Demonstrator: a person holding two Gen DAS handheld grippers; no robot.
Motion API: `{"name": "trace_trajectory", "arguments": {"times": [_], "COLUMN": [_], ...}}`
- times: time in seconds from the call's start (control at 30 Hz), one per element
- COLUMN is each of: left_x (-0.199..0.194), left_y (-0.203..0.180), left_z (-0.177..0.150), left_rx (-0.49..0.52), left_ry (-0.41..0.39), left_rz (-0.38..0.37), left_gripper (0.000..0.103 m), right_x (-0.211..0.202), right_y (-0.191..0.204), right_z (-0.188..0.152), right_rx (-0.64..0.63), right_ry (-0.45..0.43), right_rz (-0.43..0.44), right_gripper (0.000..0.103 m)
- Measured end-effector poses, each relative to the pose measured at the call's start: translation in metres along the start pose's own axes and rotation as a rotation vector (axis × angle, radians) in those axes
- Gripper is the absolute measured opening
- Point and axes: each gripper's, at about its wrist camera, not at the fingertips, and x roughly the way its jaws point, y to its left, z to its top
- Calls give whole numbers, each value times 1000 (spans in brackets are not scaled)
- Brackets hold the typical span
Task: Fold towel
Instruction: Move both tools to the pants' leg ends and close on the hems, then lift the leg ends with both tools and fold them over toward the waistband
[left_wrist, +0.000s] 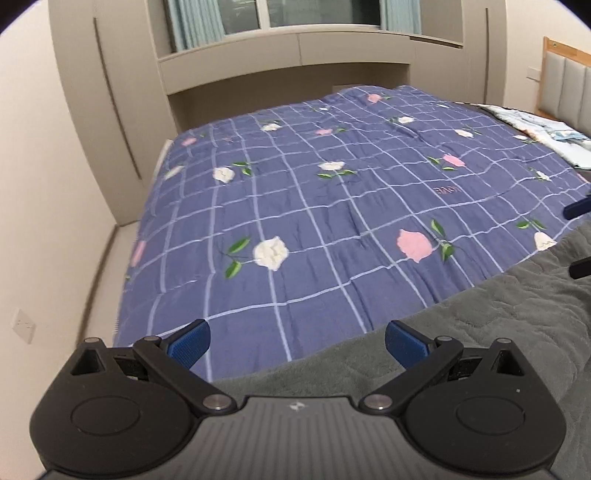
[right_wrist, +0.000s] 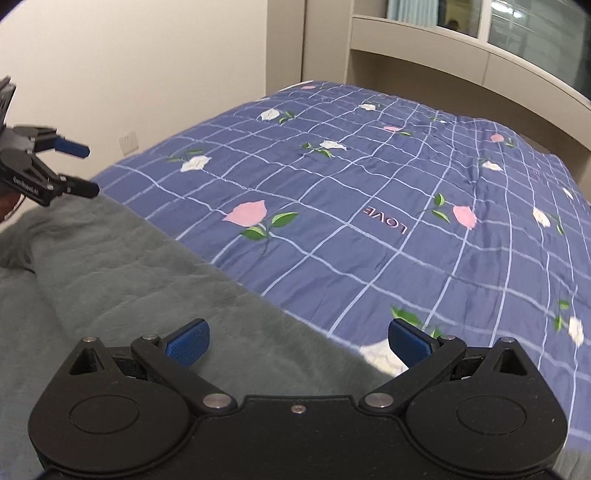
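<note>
Both tongs spread wide, nothing between the pads. Left gripper (left_wrist: 297, 341) hangs over the near edge of the grey towel (left_wrist: 461, 332); towel runs under its right pad and out to the right, quilt (left_wrist: 314, 206) showing under its left pad and everywhere ahead. Right gripper (right_wrist: 298, 341) mirrors that: the same towel (right_wrist: 110, 280) sits under its left pad and spreads left, quilt (right_wrist: 406, 206) under its right pad and ahead. Towel is fuzzy, lies rumpled on the bed, with a raised fold on the side toward the left gripper (right_wrist: 77, 168), which shows at the far left of the right wrist view, pads apart, just above the towel's far corner. Contact there: cannot tell. No containers in view, just a pile of light blue fabric (left_wrist: 546, 127) well ahead-right of the left gripper, by the headboard (left_wrist: 569, 85).
</note>
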Motion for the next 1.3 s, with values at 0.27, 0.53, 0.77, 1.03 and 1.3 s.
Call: {"name": "trace_trajectory", "arguments": {"times": [0.27,0.53,0.77,1.03,1.3], "left_x": [37,62,74,49,16], "left_y": [6,12,15,-9,-15], "left_z": [11,11,7,3,8], "left_rx": [86,167,139,208,208], "left_ry": [129,259,330,290,216], "left_rz": [-165,-255,-312,-218,-114], "left_gripper": [103,103,79,33,5], "right_x": [32,50,61,43,21], "right_y": [-29,-33,-32,-10,2], "right_z": [14,16,8,6,18], "right_rx": [16,-30,-42,-126,-167], "right_ry": [76,157,228,218,158], "right_rz": [143,244,245,168,50], "right_gripper": [101,85,58,16,9]}}
